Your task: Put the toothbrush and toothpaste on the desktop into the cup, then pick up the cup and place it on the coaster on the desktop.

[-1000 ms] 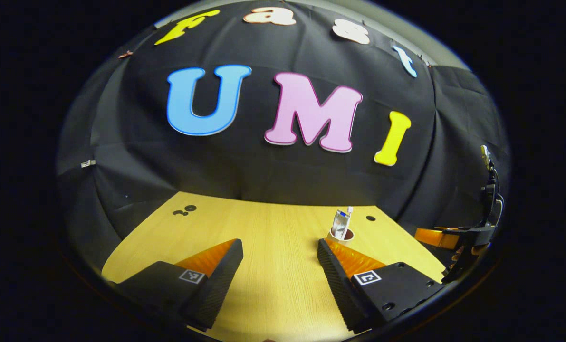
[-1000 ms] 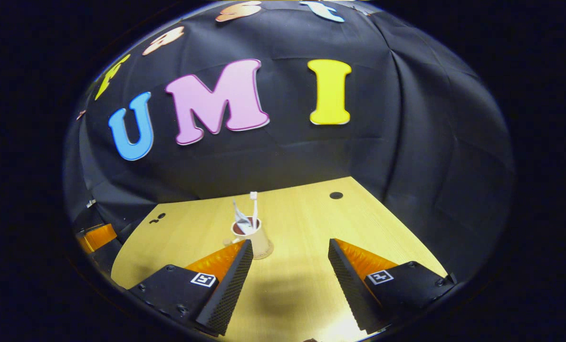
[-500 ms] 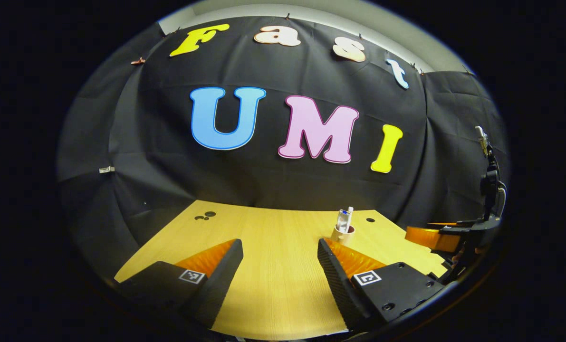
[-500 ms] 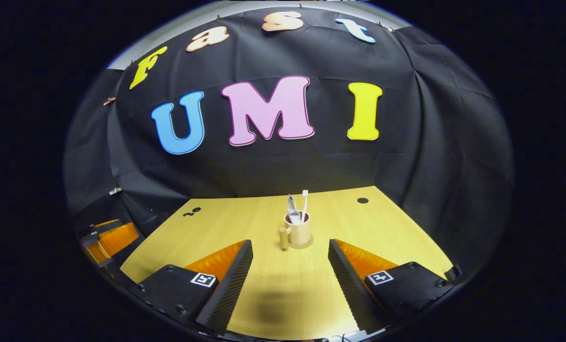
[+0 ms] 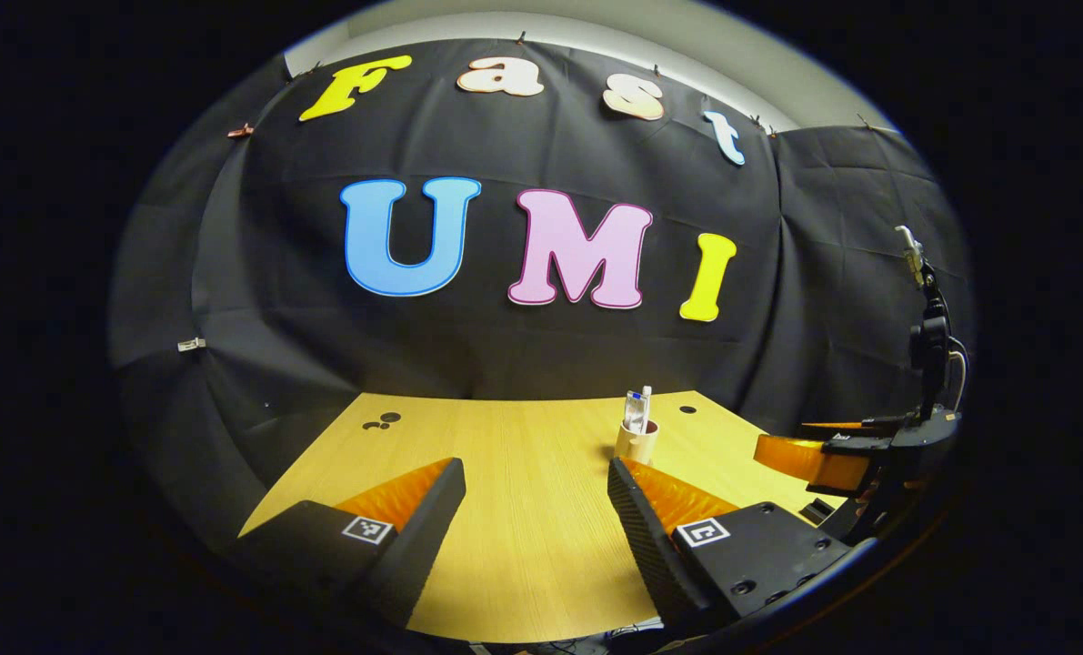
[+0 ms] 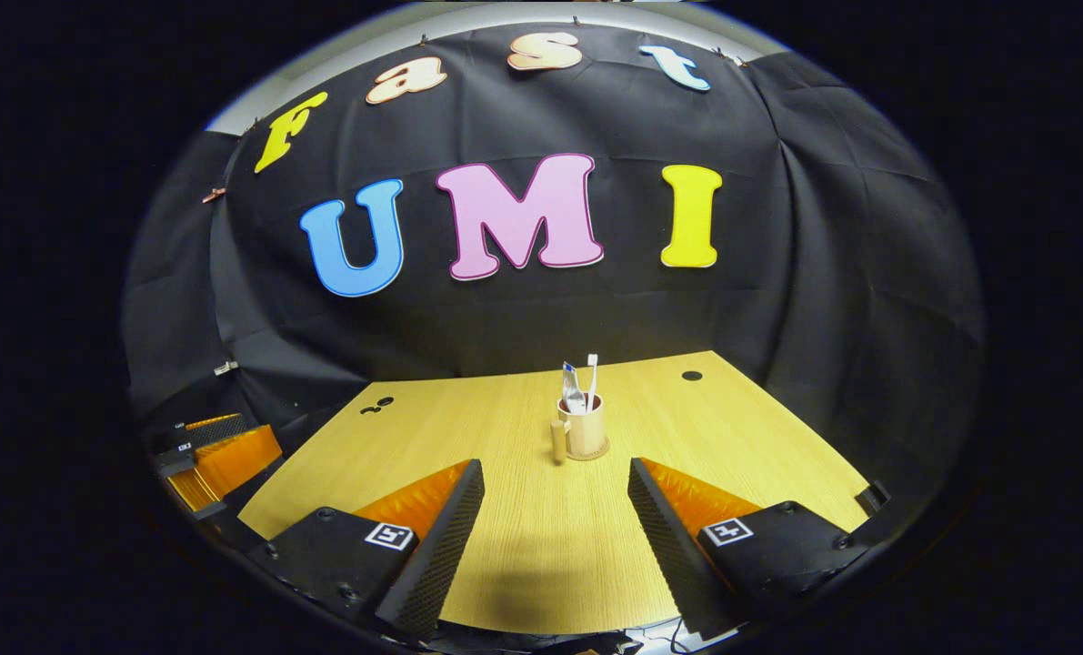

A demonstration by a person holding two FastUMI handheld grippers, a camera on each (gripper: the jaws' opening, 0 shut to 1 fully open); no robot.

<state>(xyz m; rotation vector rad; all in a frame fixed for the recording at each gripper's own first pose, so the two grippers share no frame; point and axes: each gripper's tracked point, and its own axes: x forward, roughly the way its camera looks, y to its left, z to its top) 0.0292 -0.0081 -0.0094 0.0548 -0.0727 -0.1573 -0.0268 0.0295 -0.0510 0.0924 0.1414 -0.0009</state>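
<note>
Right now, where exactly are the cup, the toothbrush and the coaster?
cup (image 6: 585,435): right gripper view, on its side wall.
toothbrush (image 6: 592,364): right gripper view, on its head, standing up out of the cup.
coaster (image 6: 602,452): right gripper view, on the rim showing under the cup.

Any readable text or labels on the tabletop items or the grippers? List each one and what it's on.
Toothpaste in the cup: has print, too small to read.
Square markers on the left gripper and right gripper: coded patterns, no words.
Cup, toothbrush, table: none.
</note>
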